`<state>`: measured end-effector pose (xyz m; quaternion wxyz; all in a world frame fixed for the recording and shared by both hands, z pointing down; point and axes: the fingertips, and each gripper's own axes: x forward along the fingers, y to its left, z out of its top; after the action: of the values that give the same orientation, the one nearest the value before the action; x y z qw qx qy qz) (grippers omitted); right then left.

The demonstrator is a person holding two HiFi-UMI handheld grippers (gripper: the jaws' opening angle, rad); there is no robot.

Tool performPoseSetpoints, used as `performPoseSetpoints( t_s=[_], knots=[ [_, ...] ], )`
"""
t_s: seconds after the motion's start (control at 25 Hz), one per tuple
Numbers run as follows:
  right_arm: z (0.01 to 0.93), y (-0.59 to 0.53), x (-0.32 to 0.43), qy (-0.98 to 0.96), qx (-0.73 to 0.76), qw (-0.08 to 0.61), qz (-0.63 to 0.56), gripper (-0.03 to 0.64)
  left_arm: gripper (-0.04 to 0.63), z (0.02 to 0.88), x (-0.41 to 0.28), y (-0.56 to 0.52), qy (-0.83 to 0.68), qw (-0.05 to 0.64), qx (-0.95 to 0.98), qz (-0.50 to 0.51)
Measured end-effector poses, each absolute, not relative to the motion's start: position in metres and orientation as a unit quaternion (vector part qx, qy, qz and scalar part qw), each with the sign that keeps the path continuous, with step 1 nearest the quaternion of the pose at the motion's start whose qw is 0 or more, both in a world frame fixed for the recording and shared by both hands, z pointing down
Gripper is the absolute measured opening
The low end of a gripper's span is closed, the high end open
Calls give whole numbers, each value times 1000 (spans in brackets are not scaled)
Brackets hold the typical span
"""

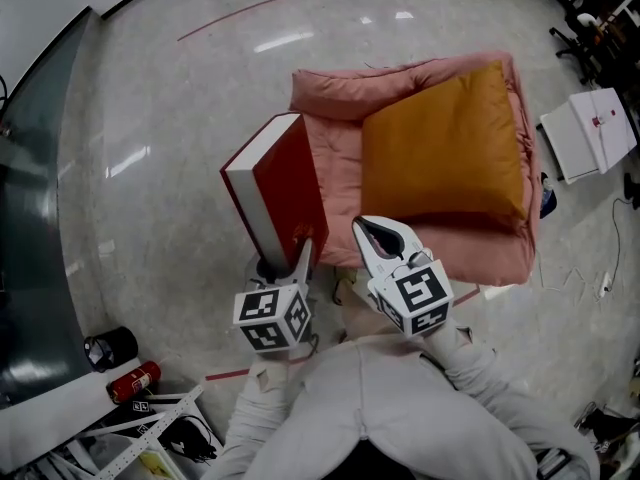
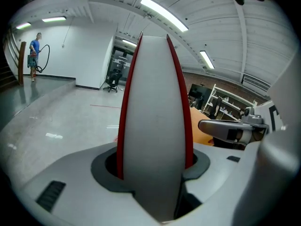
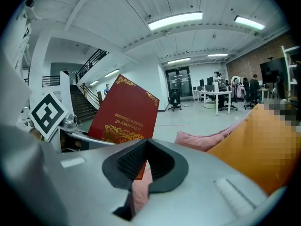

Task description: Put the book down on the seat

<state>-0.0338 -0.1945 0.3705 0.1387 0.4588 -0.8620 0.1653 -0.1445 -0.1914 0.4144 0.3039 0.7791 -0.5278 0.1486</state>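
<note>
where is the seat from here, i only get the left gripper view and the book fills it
Observer: In the head view the pink seat is just ahead and to the right of the red book, which stands upright over the seat's left edge.
Operator: is the seat free
Observer: Mostly not. An orange cushion covers the middle and right, and only a pink strip on the left is bare.
Operator: what is the right gripper doing
Observer: The right gripper hangs to the right of the book. Its jaws are apart with nothing between them.
</note>
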Motion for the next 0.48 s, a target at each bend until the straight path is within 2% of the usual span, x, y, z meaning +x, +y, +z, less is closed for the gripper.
performPoseSetpoints(
  t_s=[0.48],
  knots=[
    [405, -267, -22, -848, 466, 159, 195, -2, 241, 463, -131, -267, -511, 332, 771, 185]
  ],
)
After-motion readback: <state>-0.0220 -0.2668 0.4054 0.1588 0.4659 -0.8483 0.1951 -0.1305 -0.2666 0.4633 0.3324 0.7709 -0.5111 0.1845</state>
